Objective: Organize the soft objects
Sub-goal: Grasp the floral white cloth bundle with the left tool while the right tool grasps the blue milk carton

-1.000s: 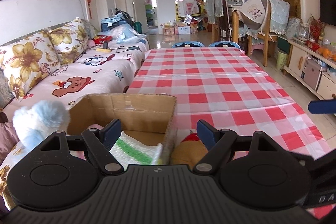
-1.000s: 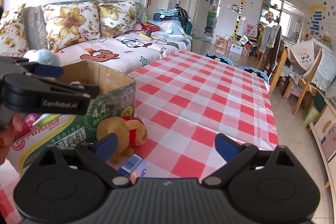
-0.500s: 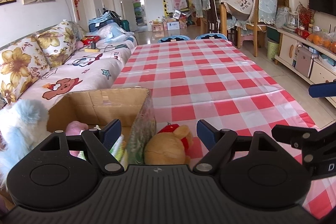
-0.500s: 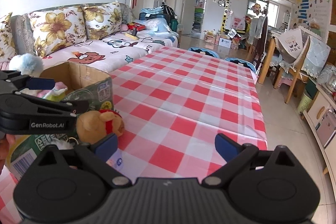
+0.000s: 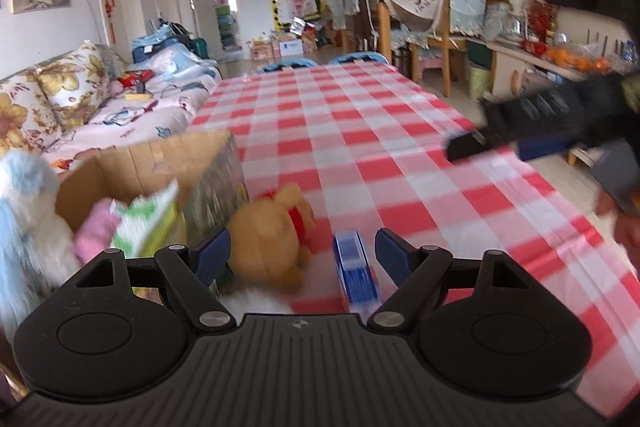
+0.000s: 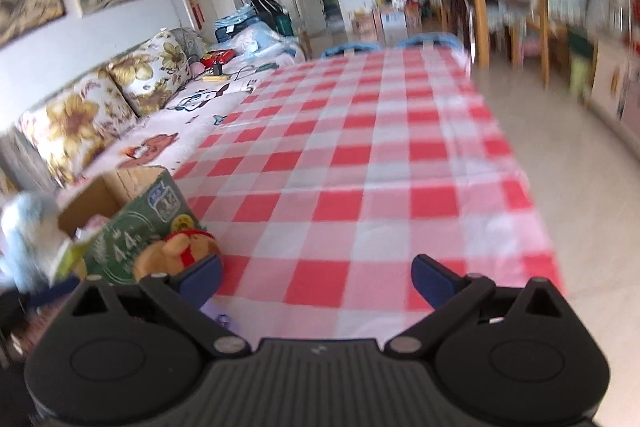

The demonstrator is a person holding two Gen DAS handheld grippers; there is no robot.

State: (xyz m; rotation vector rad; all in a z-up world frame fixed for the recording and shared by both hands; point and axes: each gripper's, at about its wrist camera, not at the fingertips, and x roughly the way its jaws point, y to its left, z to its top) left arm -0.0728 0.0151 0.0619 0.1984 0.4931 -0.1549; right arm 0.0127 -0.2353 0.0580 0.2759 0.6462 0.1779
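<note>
A tan plush bear with a red collar (image 5: 272, 231) lies on the checked tablecloth against the cardboard box (image 5: 168, 163), right in front of my open, empty left gripper (image 5: 302, 257). The box holds a pink soft toy (image 5: 94, 231) and a green-and-white pack (image 5: 148, 219); a white-blue fluffy plush (image 5: 24, 223) leans at its left side. A blue-and-white pack (image 5: 354, 267) lies near my left gripper's right finger. My right gripper (image 6: 316, 273) is open and empty above the table; the bear (image 6: 176, 251) and box (image 6: 140, 223) show at its lower left.
The long table with the red-and-white cloth (image 5: 360, 131) stretches ahead. A sofa with floral cushions (image 5: 80, 95) runs along the left. Chairs (image 5: 440, 23) and a sideboard (image 5: 540, 67) stand at the right. The right gripper's body (image 5: 532, 131) crosses the left wrist view.
My left gripper has pulled back and shifted right, so the bear and the blue pack now sit between its fingers' line. My right gripper has risen and swung; its view is blurred.
</note>
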